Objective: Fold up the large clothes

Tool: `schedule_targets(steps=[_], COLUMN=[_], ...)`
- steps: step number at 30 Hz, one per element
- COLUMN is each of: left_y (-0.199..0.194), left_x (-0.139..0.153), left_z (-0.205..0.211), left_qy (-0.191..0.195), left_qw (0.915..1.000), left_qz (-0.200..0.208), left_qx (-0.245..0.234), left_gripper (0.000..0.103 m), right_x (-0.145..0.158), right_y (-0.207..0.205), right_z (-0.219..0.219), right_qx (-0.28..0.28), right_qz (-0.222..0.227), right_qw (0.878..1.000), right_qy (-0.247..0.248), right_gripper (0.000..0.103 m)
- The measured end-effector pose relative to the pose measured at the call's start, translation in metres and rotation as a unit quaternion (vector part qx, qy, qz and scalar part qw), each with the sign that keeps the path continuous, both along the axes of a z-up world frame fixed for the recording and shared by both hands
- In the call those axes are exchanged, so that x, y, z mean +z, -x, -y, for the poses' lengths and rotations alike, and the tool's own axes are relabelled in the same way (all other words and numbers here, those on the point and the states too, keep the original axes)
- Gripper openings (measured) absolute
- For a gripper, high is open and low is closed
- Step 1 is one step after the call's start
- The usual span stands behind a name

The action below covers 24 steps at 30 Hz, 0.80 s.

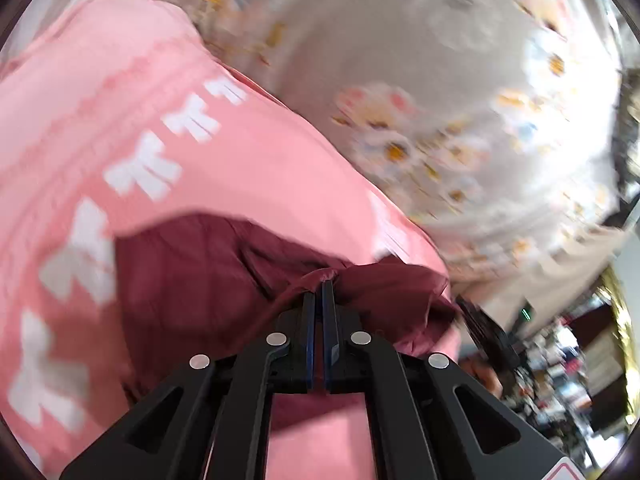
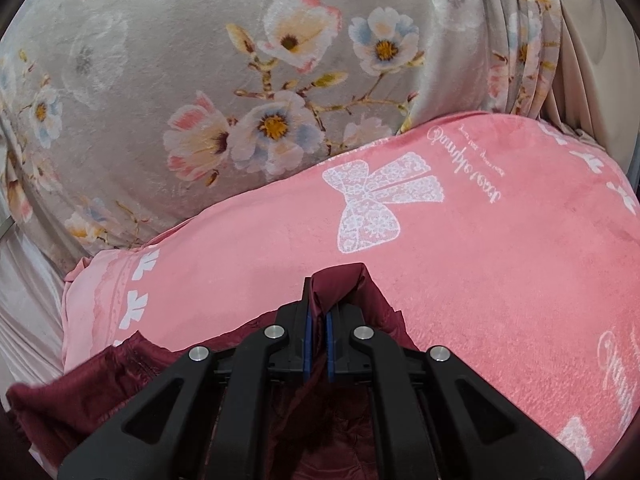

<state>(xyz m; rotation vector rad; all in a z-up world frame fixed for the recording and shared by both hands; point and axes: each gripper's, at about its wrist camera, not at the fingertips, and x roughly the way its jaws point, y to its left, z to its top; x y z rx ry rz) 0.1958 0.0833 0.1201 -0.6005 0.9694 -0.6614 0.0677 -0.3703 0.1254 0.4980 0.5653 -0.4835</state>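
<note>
A dark red garment (image 1: 192, 272) of thin shiny cloth lies on a pink blanket with white bows (image 1: 132, 120). In the blurred left wrist view my left gripper (image 1: 322, 286) is shut on a pinched fold of the dark red garment, which hangs lifted from the tips. In the right wrist view my right gripper (image 2: 318, 300) is shut on another part of the dark red garment (image 2: 100, 384); a peak of cloth rises between its blue pads (image 2: 307, 340). The rest of the garment trails down and left under the gripper, over the pink blanket (image 2: 460, 264).
A beige flowered bedspread (image 2: 180, 80) lies beyond the pink blanket, with pale folds (image 2: 576, 40) at the far right. In the left wrist view the flowered bedspread (image 1: 440, 80) fills the upper right, a dark object (image 1: 488, 332) and a cluttered room (image 1: 568, 368) show at the lower right.
</note>
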Motion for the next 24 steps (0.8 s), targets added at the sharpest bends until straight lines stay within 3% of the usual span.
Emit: schedule_targets(steps=[4, 7, 11, 15, 17, 19, 21, 24], left_y=[-0.048, -0.077, -0.092, -0.087, -0.081, -0.077, -0.083, -0.101], left_x=[-0.037, -0.08, -0.126, -0.123, -0.101, -0.085, -0.081, -0.1], left_z=[0.008, 0.014, 0.022, 0.013, 0.008, 0.007, 0.017, 0.03], left_qy=[-0.068, -0.138, -0.178, -0.168, -0.159, -0.156, -0.179, -0.201], left_qw=[0.9967, 0.9874, 0.9785, 0.98, 0.9836, 0.9853, 0.9819, 0.9767], left_qz=[-0.018, -0.048, -0.08, -0.076, -0.052, -0.031, -0.027, -0.049], left_qx=[0.041, 0.061, 0.068, 0.074, 0.067, 0.061, 0.056, 0.056], left_gripper=[0.0, 0.0, 0.001, 0.003, 0.004, 0.006, 0.007, 0.007], right_x=[-0.031, -0.062, -0.089, -0.069, -0.052, -0.044, -0.049, -0.073], right_y=[-0.022, -0.038, -0.051, -0.03, -0.013, -0.009, -0.015, -0.034], right_z=[0.016, 0.027, 0.037, 0.042, 0.04, 0.036, 0.031, 0.027], right_qx=[-0.01, -0.013, 0.006, 0.021, 0.023, 0.035, 0.051, 0.062], right_qz=[-0.033, -0.068, -0.08, -0.006, 0.026, 0.02, -0.009, -0.065], right_qw=[0.999, 0.998, 0.996, 0.998, 0.998, 0.999, 0.999, 0.995], right_qy=[-0.01, -0.011, -0.03, -0.062, -0.044, -0.021, 0.005, 0.03], right_gripper=[0.004, 0.004, 0.01, 0.03, 0.048, 0.052, 0.054, 0.059])
